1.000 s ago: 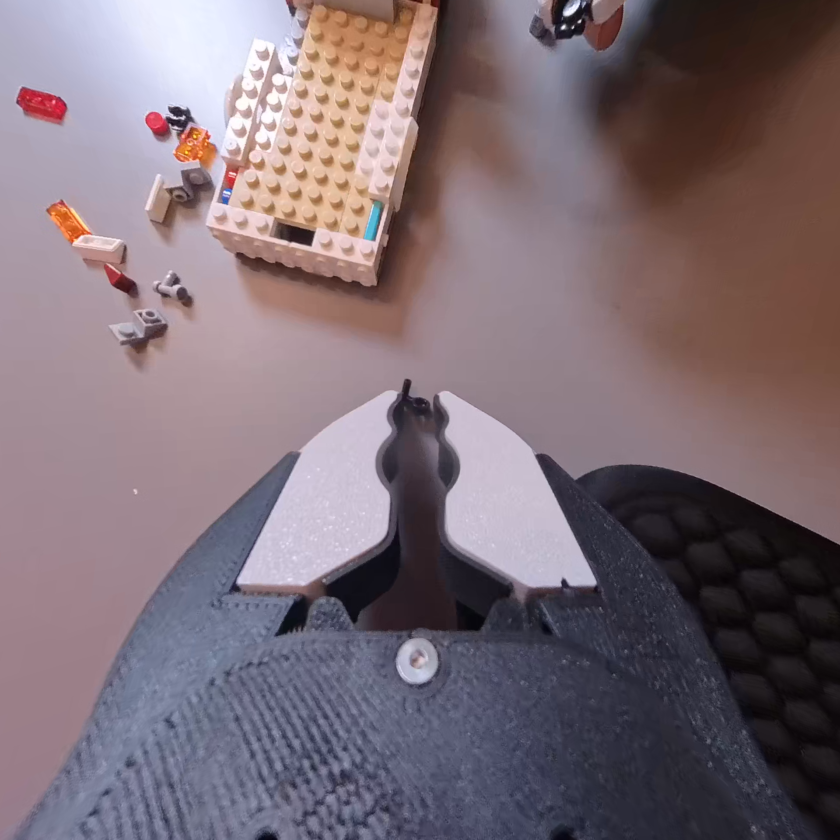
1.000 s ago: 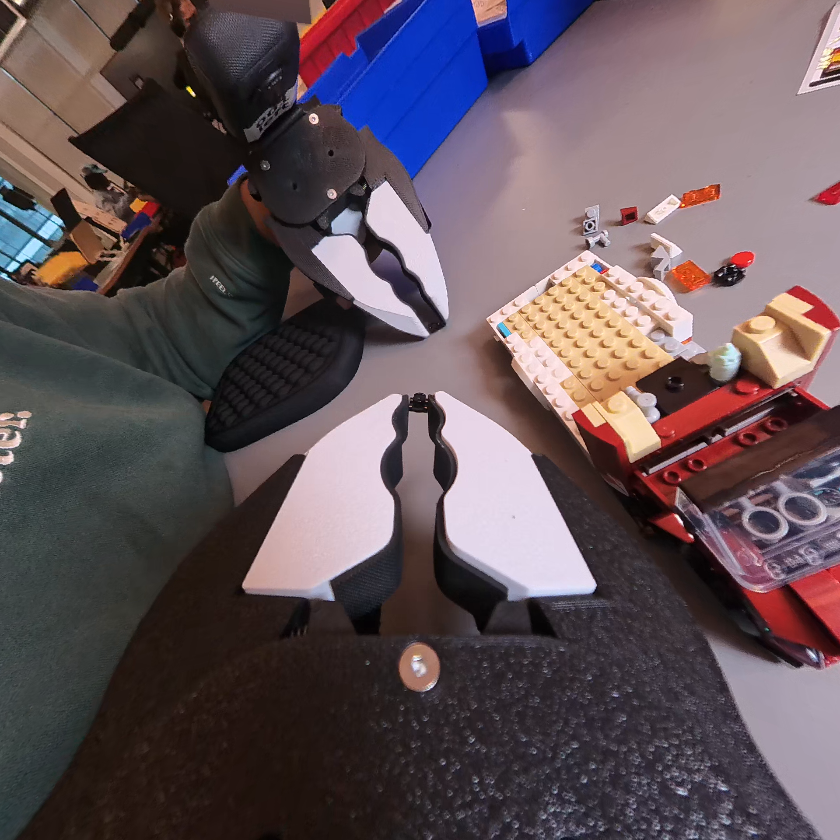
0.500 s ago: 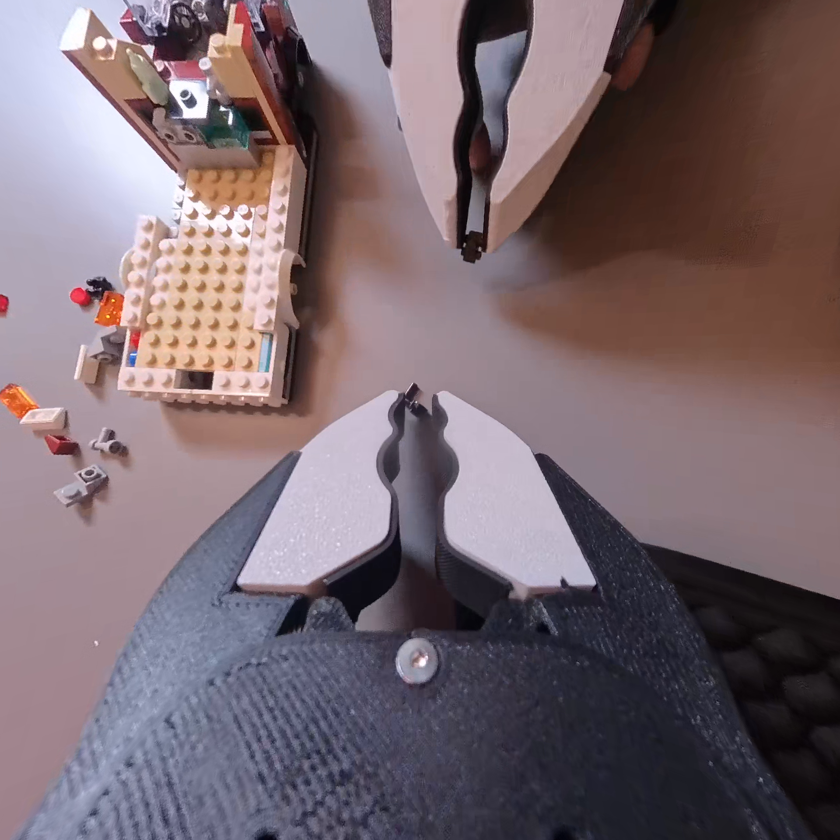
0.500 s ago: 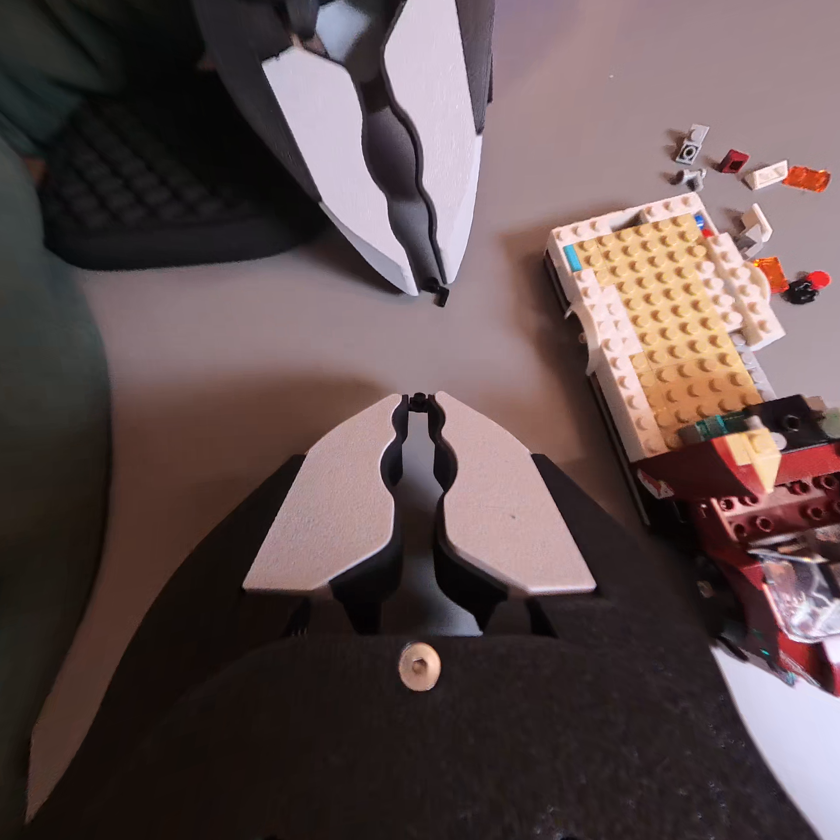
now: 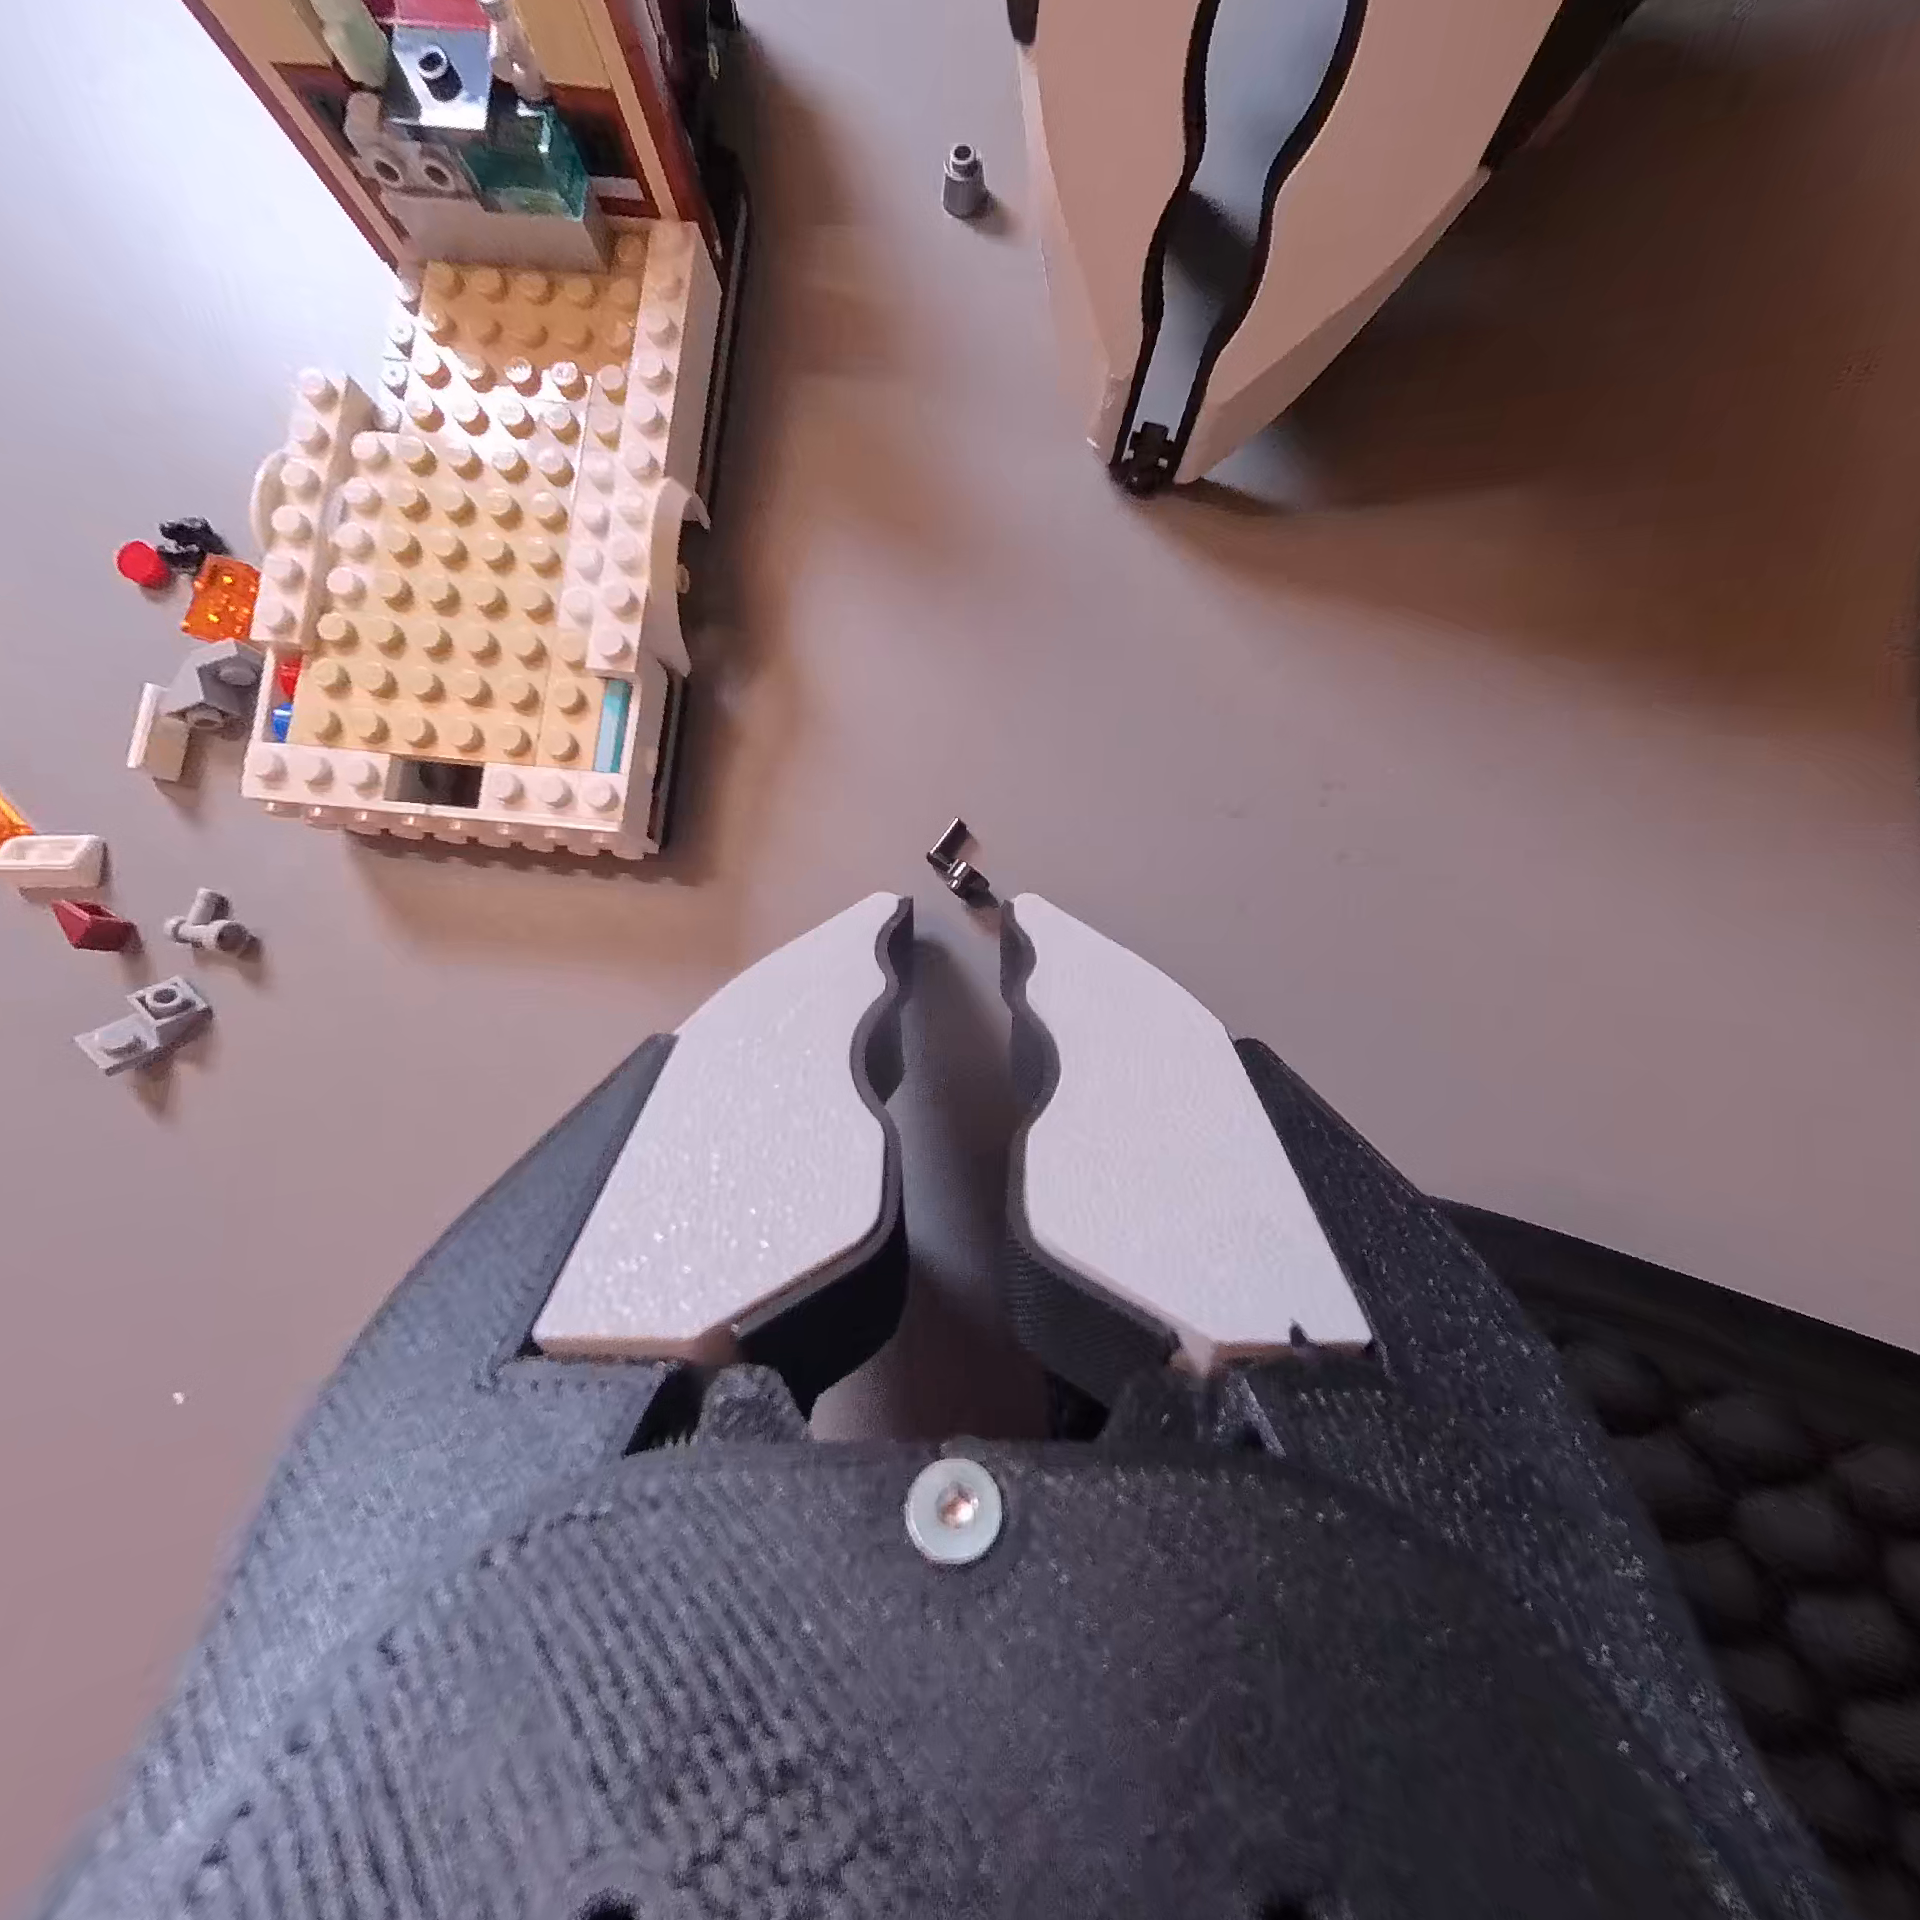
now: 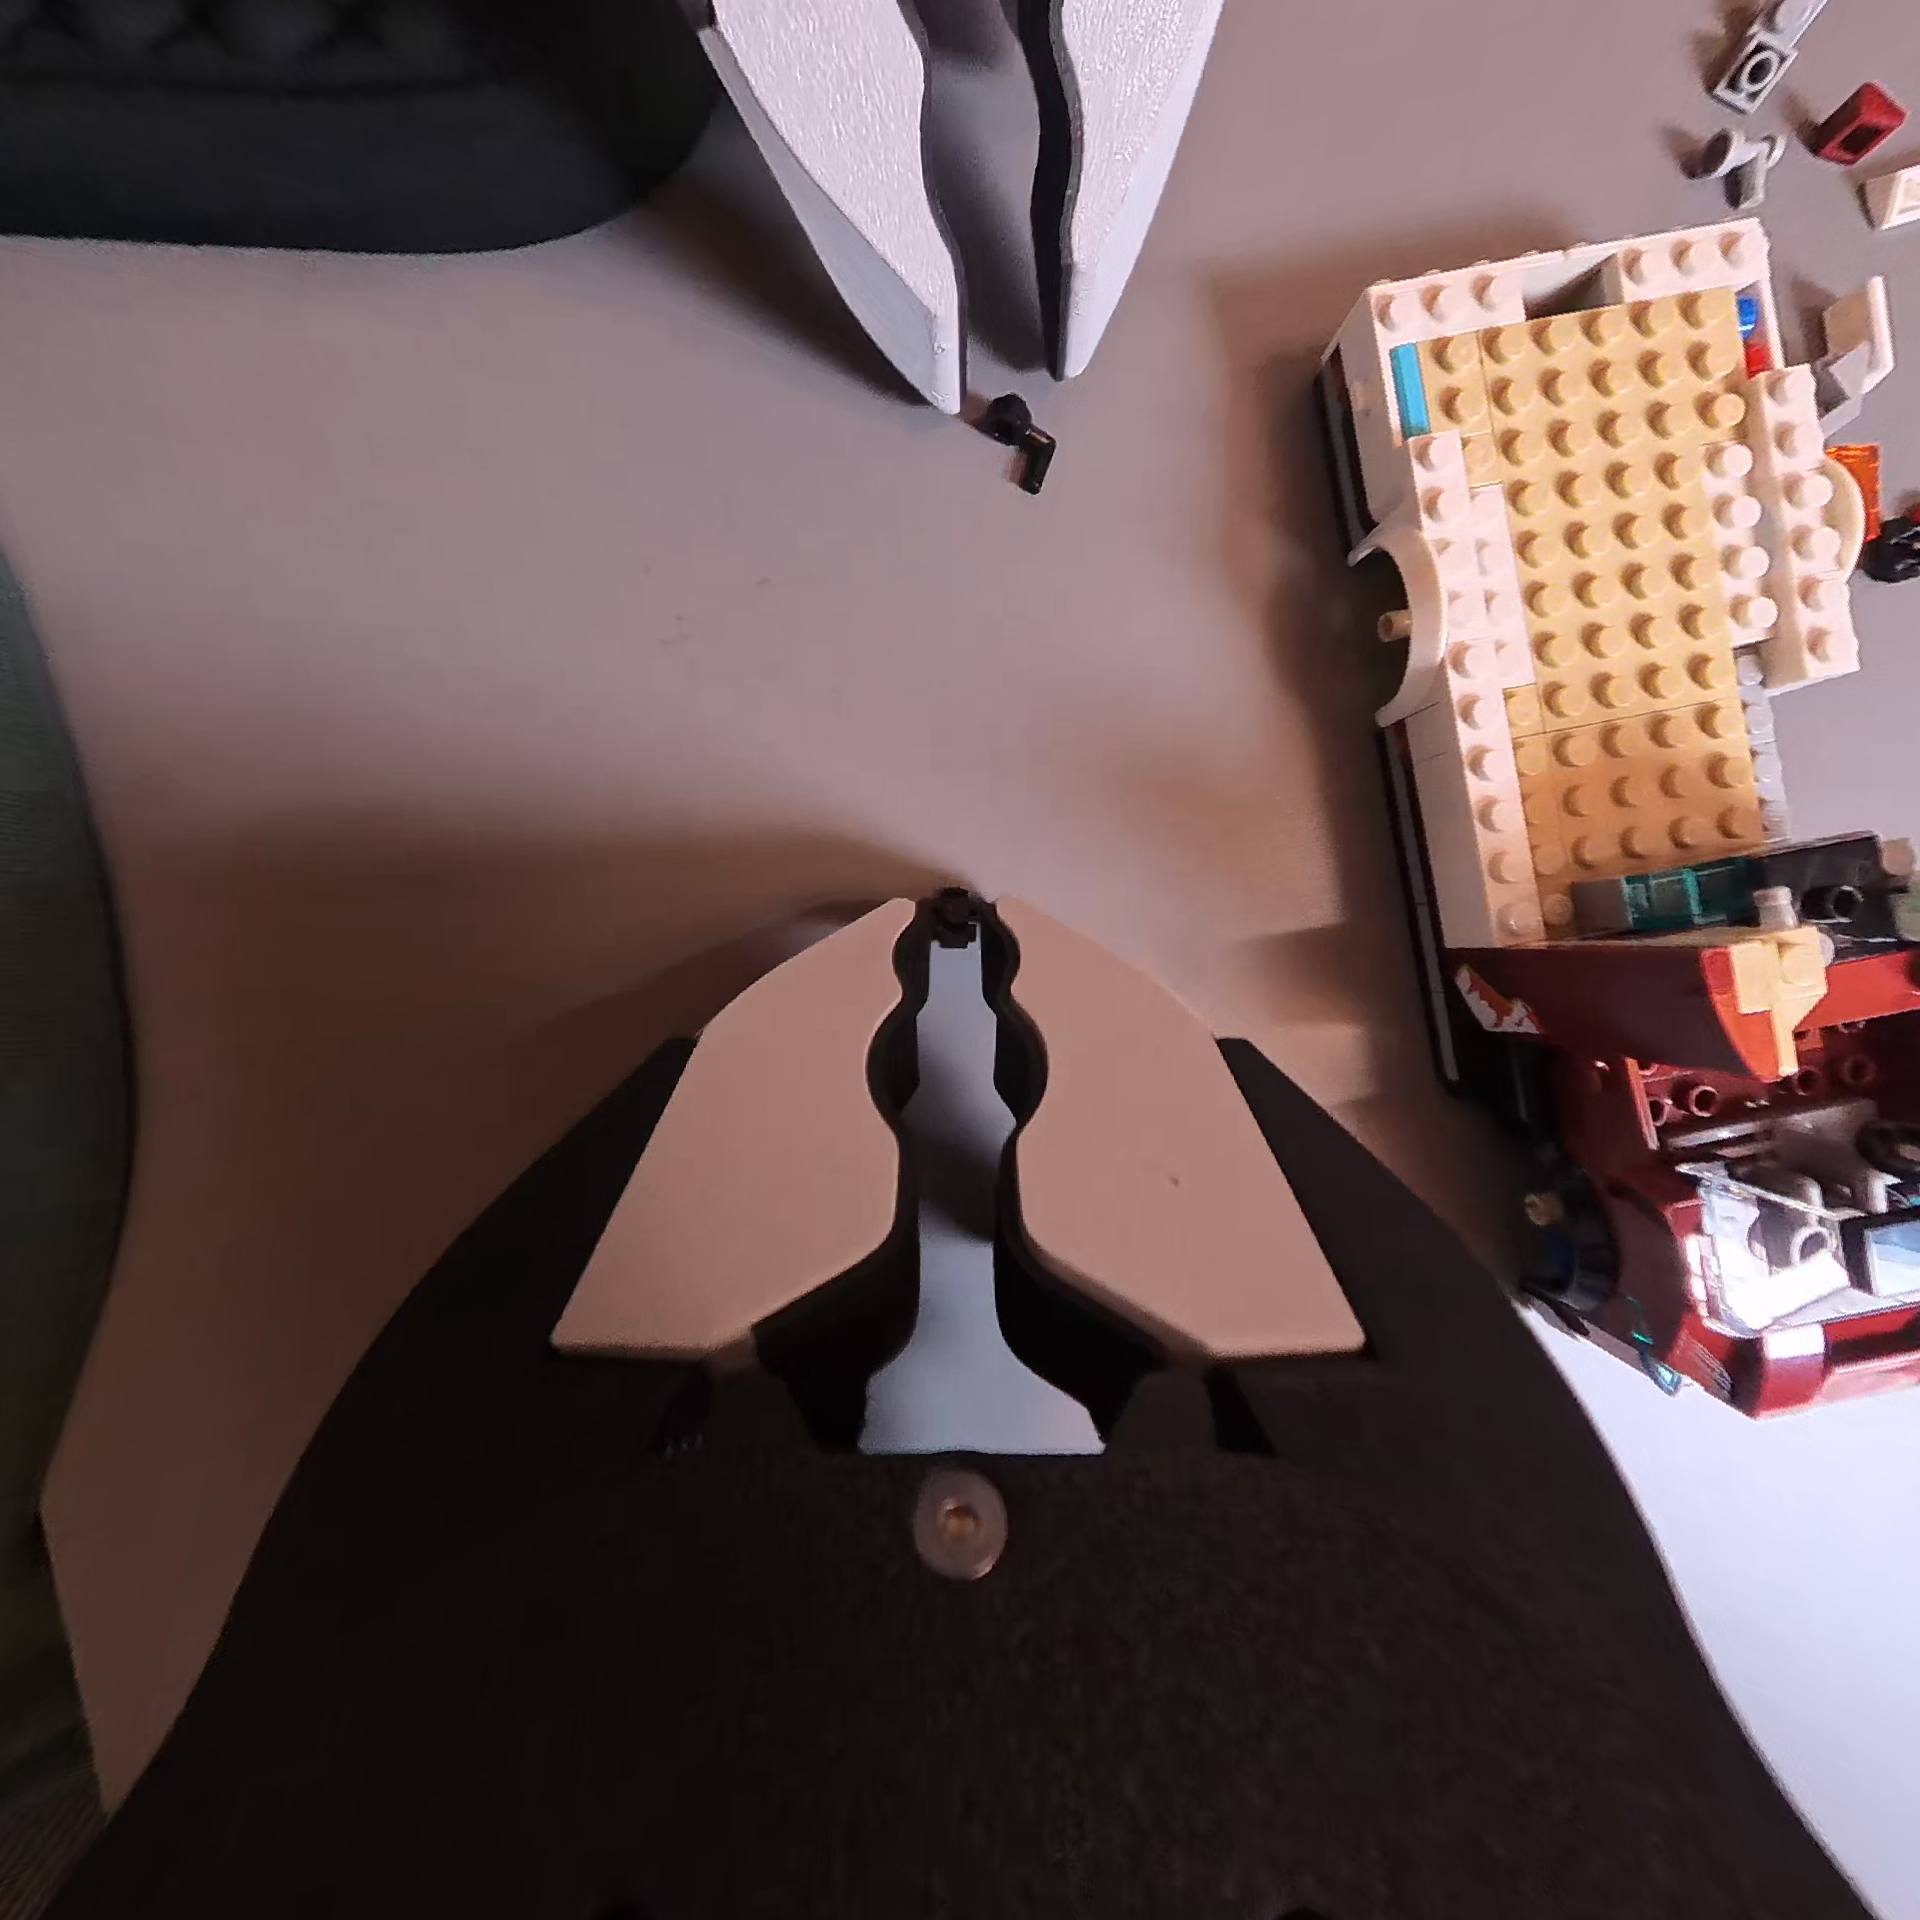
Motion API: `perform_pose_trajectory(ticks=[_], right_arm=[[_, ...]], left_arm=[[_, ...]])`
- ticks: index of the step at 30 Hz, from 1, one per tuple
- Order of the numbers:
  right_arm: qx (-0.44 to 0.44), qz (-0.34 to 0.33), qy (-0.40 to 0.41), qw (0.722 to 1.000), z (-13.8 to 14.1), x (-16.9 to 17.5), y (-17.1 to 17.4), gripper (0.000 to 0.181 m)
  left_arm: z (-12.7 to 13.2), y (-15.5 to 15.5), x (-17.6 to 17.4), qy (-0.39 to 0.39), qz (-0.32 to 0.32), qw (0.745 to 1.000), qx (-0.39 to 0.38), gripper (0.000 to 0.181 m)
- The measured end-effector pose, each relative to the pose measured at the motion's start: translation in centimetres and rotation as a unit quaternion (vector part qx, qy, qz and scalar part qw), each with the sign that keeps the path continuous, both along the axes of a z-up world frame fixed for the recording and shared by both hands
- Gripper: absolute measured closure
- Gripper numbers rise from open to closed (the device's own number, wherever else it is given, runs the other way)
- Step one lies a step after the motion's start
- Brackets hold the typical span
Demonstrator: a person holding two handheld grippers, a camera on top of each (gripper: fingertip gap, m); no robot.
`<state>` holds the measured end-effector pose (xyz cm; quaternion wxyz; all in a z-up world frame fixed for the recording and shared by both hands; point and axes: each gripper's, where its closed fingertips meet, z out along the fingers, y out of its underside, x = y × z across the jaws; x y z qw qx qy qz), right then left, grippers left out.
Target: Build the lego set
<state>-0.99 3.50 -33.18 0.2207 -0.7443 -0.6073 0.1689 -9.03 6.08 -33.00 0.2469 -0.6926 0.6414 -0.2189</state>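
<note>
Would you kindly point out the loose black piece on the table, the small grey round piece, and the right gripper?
Loose black piece (image 5: 958, 864), left wrist view, its middle.
Small grey round piece (image 5: 965, 182), left wrist view, its side.
Right gripper (image 6: 951, 914), right wrist view, between its fingertips.

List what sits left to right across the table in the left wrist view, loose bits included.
Small red round stud → transparent orange tile → tan and white studded vehicle build → small black clip piece lying ahead of the open left gripper → right gripper, jaws pinching a tiny black part.
</note>
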Motion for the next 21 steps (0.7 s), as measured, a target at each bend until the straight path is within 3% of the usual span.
perform_pose_trajectory(ticks=[7, 21], right_arm=[[-0.017, 0.001, 0.004, 1.0, 0.1, 0.5, -0.2, 0.166], [-0.024, 0.007, -0.002, 1.0, 0.0, 0.7, -0.6, 0.171]], left_arm=[[-0.1, -0.1, 0.2, -0.004, 0.011, 1.0, -0.021, 0.167], [-0.1, -0.1, 0.8, -0.016, 0.022, 0.999, -0.035, 0.17]])
